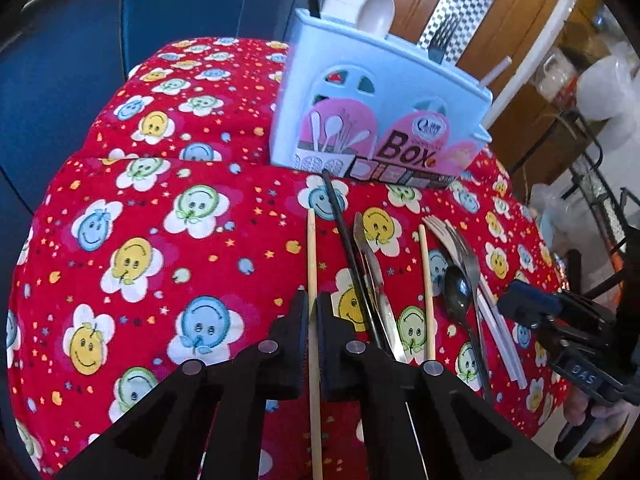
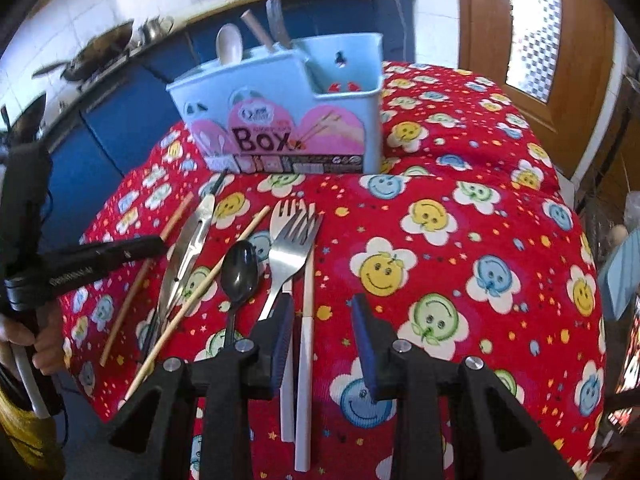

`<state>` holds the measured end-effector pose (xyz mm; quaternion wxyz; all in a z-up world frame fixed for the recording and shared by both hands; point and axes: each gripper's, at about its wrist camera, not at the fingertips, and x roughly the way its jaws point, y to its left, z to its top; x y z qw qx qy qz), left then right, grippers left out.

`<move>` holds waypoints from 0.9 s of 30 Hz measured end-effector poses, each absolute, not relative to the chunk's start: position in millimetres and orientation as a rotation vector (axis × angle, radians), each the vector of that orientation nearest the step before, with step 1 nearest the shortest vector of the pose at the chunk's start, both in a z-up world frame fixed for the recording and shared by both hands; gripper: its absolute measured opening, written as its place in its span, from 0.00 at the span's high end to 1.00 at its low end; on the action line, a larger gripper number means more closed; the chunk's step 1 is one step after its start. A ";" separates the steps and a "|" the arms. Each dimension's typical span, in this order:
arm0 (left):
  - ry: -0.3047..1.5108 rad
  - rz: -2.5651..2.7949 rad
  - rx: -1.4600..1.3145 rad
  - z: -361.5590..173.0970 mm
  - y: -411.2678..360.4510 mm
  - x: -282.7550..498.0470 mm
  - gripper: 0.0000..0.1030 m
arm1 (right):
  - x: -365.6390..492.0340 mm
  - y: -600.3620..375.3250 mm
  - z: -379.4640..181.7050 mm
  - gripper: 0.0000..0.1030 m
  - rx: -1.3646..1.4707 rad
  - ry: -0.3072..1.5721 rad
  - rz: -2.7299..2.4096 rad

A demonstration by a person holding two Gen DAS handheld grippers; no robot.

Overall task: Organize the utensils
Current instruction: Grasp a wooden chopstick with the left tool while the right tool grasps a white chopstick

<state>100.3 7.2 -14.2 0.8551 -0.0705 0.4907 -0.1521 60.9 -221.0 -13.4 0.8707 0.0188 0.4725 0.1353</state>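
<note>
Left tool [image 1: 313, 308] pinches the wooden chopstick [image 1: 311, 252] at lower centre — lift it level, tip it upright, then drop it into the blue utensil box [image 1: 380, 120] at upper centre. Right tool [image 2: 322, 340] hangs wide open, holding nothing — over white handles [image 2: 304, 360].

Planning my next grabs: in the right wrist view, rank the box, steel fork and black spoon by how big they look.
1. Box: largest by far, though it stands farthest from the camera.
2. Steel fork
3. Black spoon

The fork and spoon look close in length; the fork's handle runs behind the right tongs' finger, so that order is unsure.
</note>
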 end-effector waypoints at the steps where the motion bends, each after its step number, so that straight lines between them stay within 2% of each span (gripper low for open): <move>1: 1.022 -0.321 -0.151 -12.9 8.7 99.3 0.96 | 62.5 -217.3 -13.6 0.68 0.010 0.999 0.287; 4: 0.988 -0.334 -0.161 -6.3 12.2 94.5 0.96 | 66.7 -210.0 -13.7 0.69 -0.061 1.025 0.291; 6: 0.967 -0.344 -0.168 -1.6 12.7 92.1 0.96 | 68.5 -207.3 -11.7 0.76 -0.096 1.040 0.290; 10: 0.919 -0.365 -0.181 7.6 15.1 87.1 0.96 | 69.9 -203.7 -11.3 0.81 -0.149 1.076 0.300; 24: 0.822 -0.412 -0.214 25.4 17.7 83.8 0.96 | 115.0 -191.3 -16.0 0.84 -0.160 1.232 0.362; 27: 0.805 -0.417 -0.216 29.5 18.2 83.6 0.96 | 124.5 -187.8 -16.2 0.88 -0.192 1.255 0.375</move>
